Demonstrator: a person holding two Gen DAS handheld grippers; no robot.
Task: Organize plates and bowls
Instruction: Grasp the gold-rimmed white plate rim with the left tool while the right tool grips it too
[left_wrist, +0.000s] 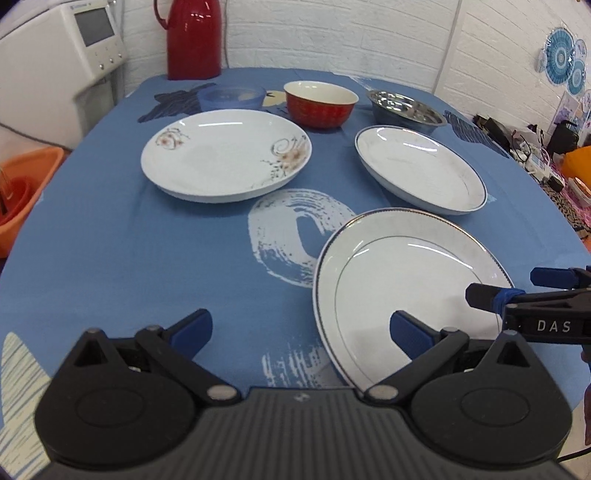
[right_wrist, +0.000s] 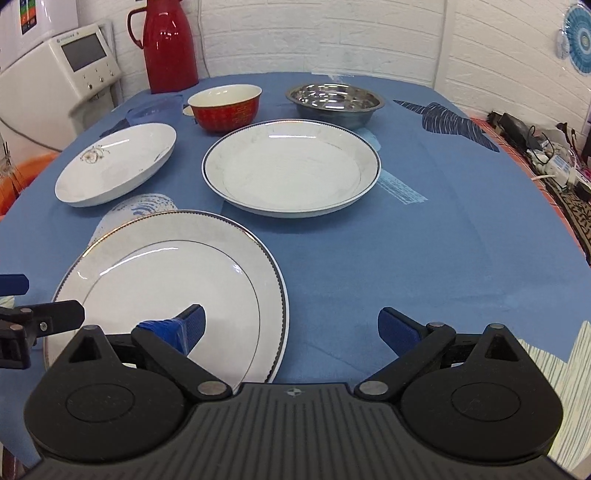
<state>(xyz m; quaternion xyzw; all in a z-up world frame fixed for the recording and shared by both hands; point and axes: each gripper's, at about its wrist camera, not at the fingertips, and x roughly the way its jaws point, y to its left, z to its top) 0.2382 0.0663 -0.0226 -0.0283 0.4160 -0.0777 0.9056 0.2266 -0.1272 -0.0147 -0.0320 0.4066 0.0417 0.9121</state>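
3 plates are seen from the left wrist: the flat plate (left_wrist: 406, 291) nearest, the floral plate (left_wrist: 225, 155) and the rimmed plate (left_wrist: 421, 168) behind; the left gripper (left_wrist: 301, 332) is spread wide, empty, 1 pad over the flat plate's near rim

From the right wrist, the right gripper (right_wrist: 291, 328) is likewise wide and empty; a grazed rim could be tipped, it is judged

A: What is the left hand-held gripper (left_wrist: 301, 334) looking like?
B: It's showing black linkage arms, blue finger pads, silver pivot screws, a ribbed housing.
A: And the right hand-held gripper (right_wrist: 291, 332)?
B: It's wearing white "DAS" lettering and blue tape.
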